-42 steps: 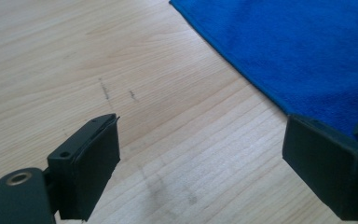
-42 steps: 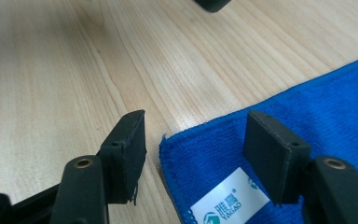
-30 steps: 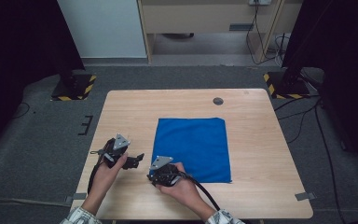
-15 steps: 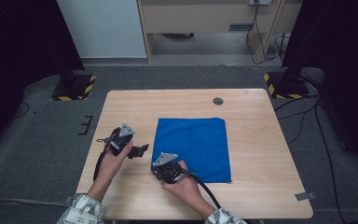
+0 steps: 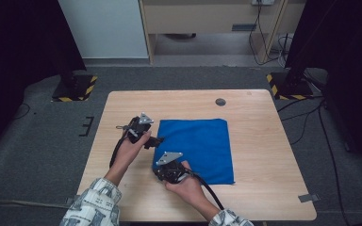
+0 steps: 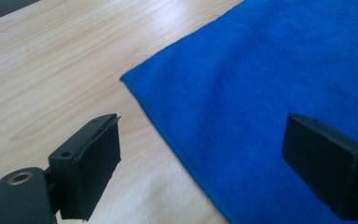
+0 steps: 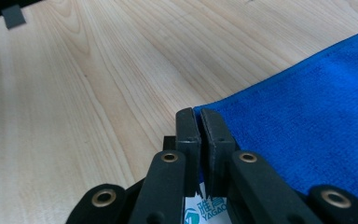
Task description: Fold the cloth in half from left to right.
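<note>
Your left gripper has advanced, jaws wide, straddling the blue cloth edge; right gripper pinches its near corner.

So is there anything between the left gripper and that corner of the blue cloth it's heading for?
Nothing visible. The left gripper hangs open over the blue cloth's edge, with bare table and cloth between it and the corner.

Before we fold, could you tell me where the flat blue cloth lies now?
In the high view, the flat blue cloth lies mid-table, right of the left gripper; the right gripper is at its near-left corner.
</note>
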Demonstrator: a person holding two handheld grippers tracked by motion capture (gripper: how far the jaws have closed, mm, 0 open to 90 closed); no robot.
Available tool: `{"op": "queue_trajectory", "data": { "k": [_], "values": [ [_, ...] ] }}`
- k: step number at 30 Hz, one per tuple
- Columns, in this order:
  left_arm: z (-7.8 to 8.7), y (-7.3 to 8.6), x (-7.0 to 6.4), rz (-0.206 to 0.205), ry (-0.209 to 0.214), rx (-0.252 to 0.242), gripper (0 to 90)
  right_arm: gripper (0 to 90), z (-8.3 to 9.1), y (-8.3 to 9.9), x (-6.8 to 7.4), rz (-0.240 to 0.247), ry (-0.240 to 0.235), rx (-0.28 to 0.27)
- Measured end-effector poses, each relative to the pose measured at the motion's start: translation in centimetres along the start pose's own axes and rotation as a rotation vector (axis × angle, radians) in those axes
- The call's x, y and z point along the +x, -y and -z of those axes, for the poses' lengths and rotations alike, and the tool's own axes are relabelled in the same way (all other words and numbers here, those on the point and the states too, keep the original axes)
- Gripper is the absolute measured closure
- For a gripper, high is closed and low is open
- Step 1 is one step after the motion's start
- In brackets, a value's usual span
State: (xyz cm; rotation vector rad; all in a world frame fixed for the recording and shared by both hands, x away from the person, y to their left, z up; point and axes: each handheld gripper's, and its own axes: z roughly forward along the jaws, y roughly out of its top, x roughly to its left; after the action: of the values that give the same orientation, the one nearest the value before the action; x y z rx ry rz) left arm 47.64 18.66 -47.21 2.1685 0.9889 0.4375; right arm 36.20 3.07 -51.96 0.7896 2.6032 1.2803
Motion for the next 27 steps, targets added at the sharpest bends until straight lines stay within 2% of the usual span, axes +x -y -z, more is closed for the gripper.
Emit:
{"op": "queue_trajectory", "data": {
  "k": [3,5,9,12,15,21,27],
  "values": [
    [-1.2,-0.9,0.2,-0.014,0.003,0.022,11.0,86.9,0.6,0.1,0.0,-0.016,-0.007,-0.007],
    [-1.9,-1.2,0.4,-0.016,0.018,0.021,11.1,87.0,1.1,0.3,0.0,-0.039,-0.014,-0.024],
    [-3.4,-1.8,0.8,-0.032,0.043,0.022,11.0,87.0,1.8,0.7,0.2,-0.053,-0.019,-0.046],
    [-4.0,-2.0,1.0,-0.047,0.059,-0.005,11.0,86.9,2.1,1.0,0.3,-0.056,-0.013,-0.059],
    [-4.1,-2.2,1.4,-0.050,0.043,-0.015,11.5,87.0,2.4,1.0,0.2,-0.057,-0.008,-0.068],
    [-4.5,-2.0,2.3,-0.011,0.045,-0.032,13.6,86.9,2.3,1.0,0.9,-0.028,0.001,-0.073],
    [-5.3,-1.4,3.3,0.021,0.017,-0.009,17.3,86.9,1.3,1.1,1.7,-0.018,-0.004,-0.059]
  ]
}}
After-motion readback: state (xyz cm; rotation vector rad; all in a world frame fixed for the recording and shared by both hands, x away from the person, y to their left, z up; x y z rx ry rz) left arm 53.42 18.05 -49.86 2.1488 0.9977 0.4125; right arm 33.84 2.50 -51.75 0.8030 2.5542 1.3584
